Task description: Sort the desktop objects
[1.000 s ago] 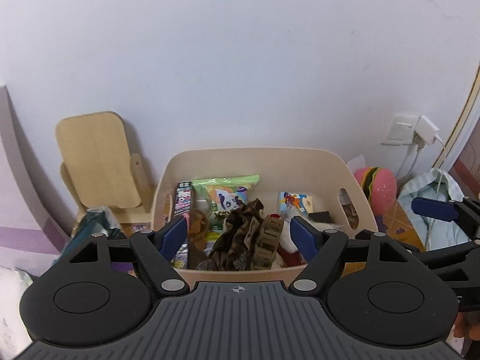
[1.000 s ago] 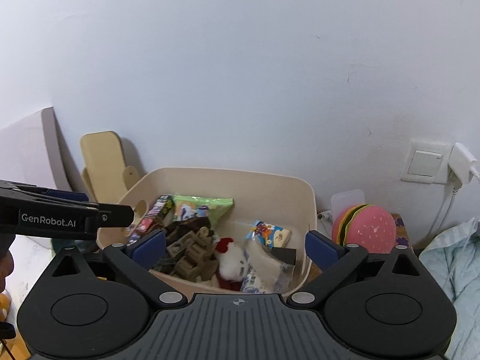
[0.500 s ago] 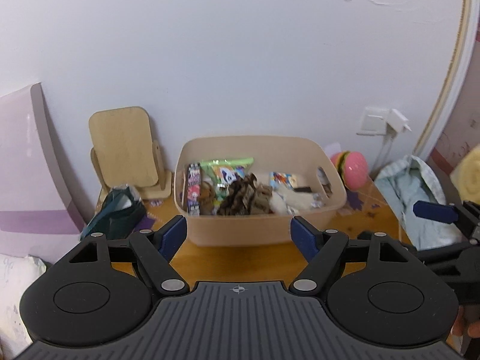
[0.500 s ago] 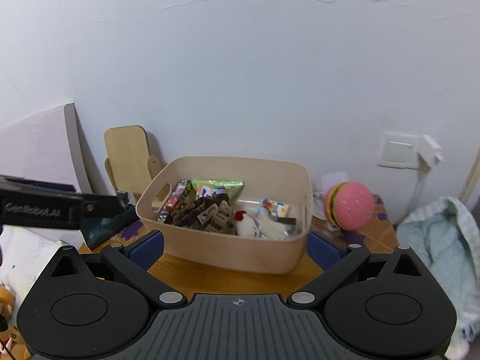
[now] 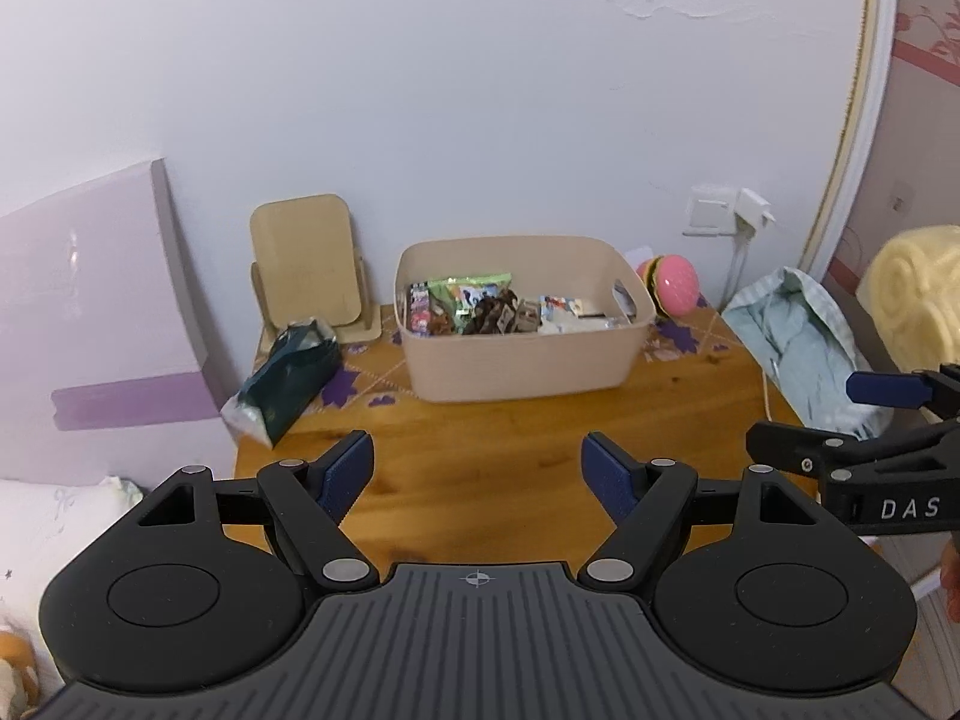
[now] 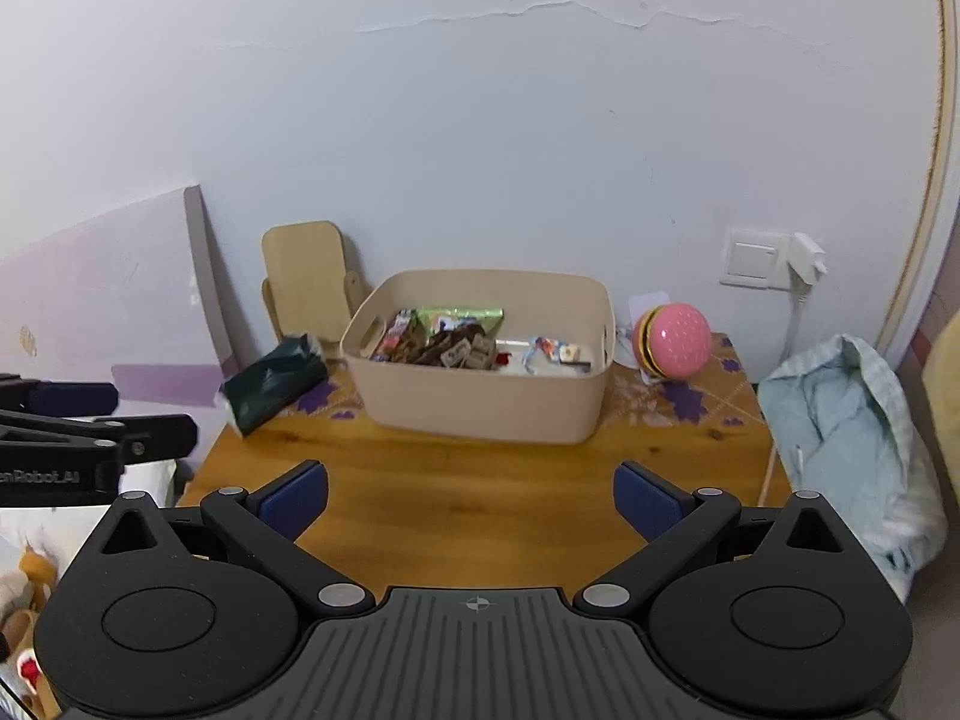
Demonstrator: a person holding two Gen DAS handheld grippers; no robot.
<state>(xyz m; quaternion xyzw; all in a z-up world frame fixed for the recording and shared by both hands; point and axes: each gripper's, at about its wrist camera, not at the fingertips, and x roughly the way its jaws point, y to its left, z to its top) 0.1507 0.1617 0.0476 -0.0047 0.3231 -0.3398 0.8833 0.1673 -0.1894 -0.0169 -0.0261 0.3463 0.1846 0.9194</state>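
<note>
A beige storage bin stands at the back of the wooden table. It holds several snack packets, a brown block toy and a white plush. My left gripper is open and empty above the table's front edge, well back from the bin. My right gripper is also open and empty, beside it on the right; it also shows in the left wrist view. The left gripper shows at the left edge of the right wrist view.
A dark green packet lies left of the bin. A wooden stand leans at the wall. A pink burger toy sits right of the bin. A pale blue cloth bag lies at the right edge.
Both grippers have pulled back and up from just over the bin to the table's front edge. The bin now looks small and far. Both stay open and empty.
</note>
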